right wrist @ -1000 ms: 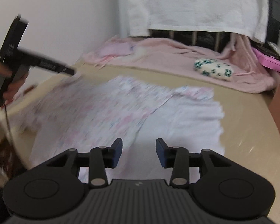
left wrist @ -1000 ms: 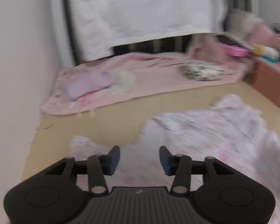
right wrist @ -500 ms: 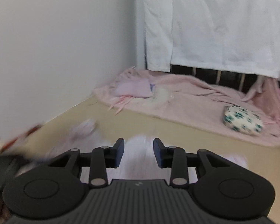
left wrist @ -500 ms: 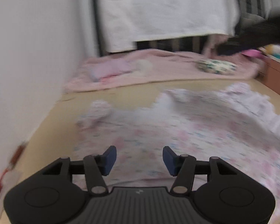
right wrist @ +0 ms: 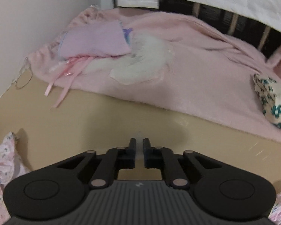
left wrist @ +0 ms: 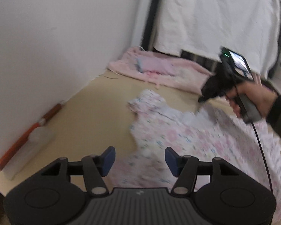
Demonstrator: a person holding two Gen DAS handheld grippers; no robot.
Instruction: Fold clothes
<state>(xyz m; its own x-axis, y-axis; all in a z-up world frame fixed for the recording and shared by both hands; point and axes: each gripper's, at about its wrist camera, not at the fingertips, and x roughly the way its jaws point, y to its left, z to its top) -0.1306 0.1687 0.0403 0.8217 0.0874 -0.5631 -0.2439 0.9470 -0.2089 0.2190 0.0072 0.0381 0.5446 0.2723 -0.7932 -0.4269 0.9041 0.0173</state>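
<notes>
Left wrist view: thin, floral-print pink garment [left wrist: 187,140] lies rumpled on smooth beige counter [left wrist: 95,112], at 1 o'clock from wide-open left tongs [left wrist: 140,158]; right tongs [right wrist: 139,151] nearly closed, contents unclear.

Each hand-held gripper [left wrist: 139,159] has a black ribbed body, two round side discs, linkage arms with pale pivot pins, and blue finger pads [left wrist: 108,158]. The right hand-held gripper [left wrist: 206,95] carries a lit rear screen and a black cable. The sleeve [left wrist: 280,112] is dark.

Home bedrm: pink blanket [right wrist: 187,78] & floral pouch [right wrist: 273,105] on tan table [right wrist: 103,123], white sheet [left wrist: 215,18] hung behind.
</notes>
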